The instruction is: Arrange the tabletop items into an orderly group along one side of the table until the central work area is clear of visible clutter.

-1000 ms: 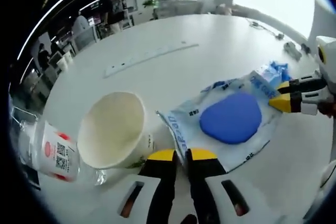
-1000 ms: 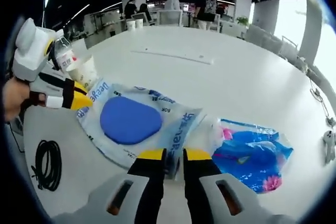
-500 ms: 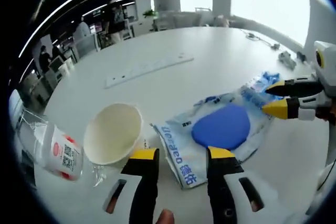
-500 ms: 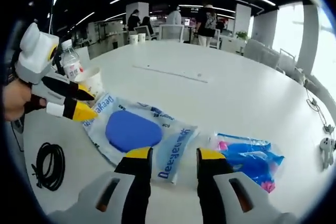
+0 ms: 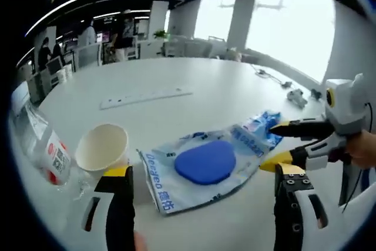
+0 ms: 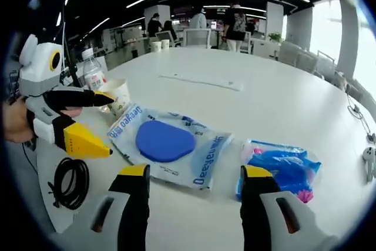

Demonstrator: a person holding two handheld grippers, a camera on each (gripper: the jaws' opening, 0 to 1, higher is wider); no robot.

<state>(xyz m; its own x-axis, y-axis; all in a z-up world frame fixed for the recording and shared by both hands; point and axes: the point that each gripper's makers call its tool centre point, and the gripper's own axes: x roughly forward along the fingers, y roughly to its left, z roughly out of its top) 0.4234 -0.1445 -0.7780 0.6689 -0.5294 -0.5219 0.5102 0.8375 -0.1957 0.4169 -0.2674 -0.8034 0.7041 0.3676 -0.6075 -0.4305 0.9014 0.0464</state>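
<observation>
A clear packet with a blue oval pad [image 5: 205,161] [image 6: 165,141] lies flat on the white table. Left of it stand a paper cup [image 5: 103,148] [image 6: 115,93] and a plastic bottle [image 5: 44,148] [image 6: 91,72]. A crumpled blue packet [image 5: 264,124] [image 6: 282,168] lies on the pad packet's other side. My left gripper [image 5: 202,174] [image 6: 108,124] is open, its jaws wide apart above the packet's near edge, holding nothing. Over the packet's opposite end my right gripper [image 6: 195,171] [image 5: 269,145] is open too and holds nothing.
A white power strip [image 5: 144,95] [image 6: 202,80] lies farther back on the table. A black cable coil [image 6: 70,183] sits near the table edge by the left gripper. Small items with a cord [image 5: 294,92] lie at the far right. Chairs and people stand beyond the table.
Both grippers went from shut on the pad packet's edges to wide open and drew back. The packet now lies free on the table.
</observation>
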